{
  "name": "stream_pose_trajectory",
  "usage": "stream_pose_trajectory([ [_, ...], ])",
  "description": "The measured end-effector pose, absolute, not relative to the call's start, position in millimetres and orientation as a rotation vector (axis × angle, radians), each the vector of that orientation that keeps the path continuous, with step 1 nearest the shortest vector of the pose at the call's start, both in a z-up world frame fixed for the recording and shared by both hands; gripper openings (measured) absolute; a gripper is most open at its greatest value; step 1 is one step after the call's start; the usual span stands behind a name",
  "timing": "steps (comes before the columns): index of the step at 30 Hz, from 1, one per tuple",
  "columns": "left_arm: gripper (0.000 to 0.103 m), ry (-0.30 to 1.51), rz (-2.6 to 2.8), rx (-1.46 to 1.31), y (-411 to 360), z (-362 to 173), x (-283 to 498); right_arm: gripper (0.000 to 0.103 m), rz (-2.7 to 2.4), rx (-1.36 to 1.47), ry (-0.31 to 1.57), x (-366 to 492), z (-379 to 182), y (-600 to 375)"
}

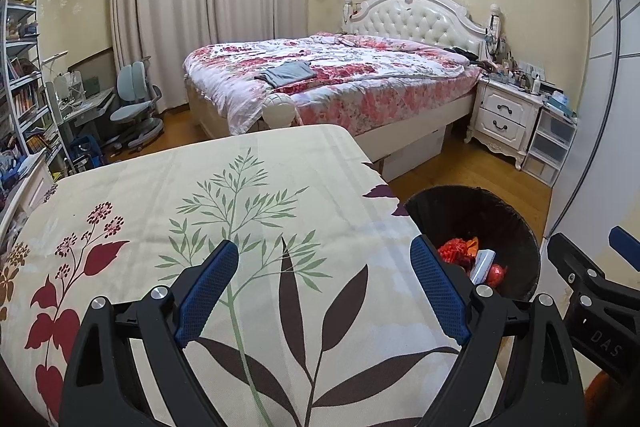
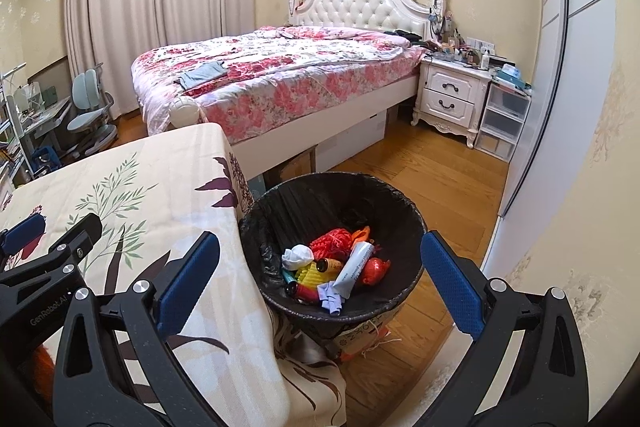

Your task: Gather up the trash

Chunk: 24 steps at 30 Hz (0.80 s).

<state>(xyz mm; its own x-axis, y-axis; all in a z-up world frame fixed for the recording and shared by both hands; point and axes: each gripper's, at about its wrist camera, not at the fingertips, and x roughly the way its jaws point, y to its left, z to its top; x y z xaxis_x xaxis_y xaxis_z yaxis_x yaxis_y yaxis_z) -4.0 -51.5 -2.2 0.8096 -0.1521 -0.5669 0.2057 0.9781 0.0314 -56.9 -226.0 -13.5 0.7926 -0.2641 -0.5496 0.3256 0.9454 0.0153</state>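
Note:
A round bin lined with a black bag [image 2: 276, 211] stands on the floor at the table's right edge; its rim [image 1: 532, 251] also shows in the left wrist view. Inside lie several pieces of trash: red netting [image 2: 332, 243], a white tube [image 2: 354, 267], a crumpled white wad [image 2: 297, 254], a red ball [image 2: 374, 269] and small coloured bits. My right gripper [image 2: 320, 277] hangs open above the bin, holding nothing. My left gripper [image 1: 324, 287] is open over the floral tablecloth [image 1: 240, 195], nothing between its fingers.
A bed with a pink floral quilt [image 2: 280, 71] fills the middle of the room. A white nightstand [image 2: 452, 95] and plastic drawers [image 2: 502, 123] stand to its right, a wardrobe door [image 2: 560, 87] at far right. A desk chair [image 1: 136, 103] and shelves [image 1: 24, 79] are left.

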Motion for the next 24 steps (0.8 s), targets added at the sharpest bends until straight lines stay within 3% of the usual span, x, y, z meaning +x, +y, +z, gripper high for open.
stream_pose_trajectory([
  [24,0.087,0.575,-0.198,0.075,-44.0,3.6,-11.3,0.098,-0.305,0.101,0.553,-64.8,-4.8,-218.4],
])
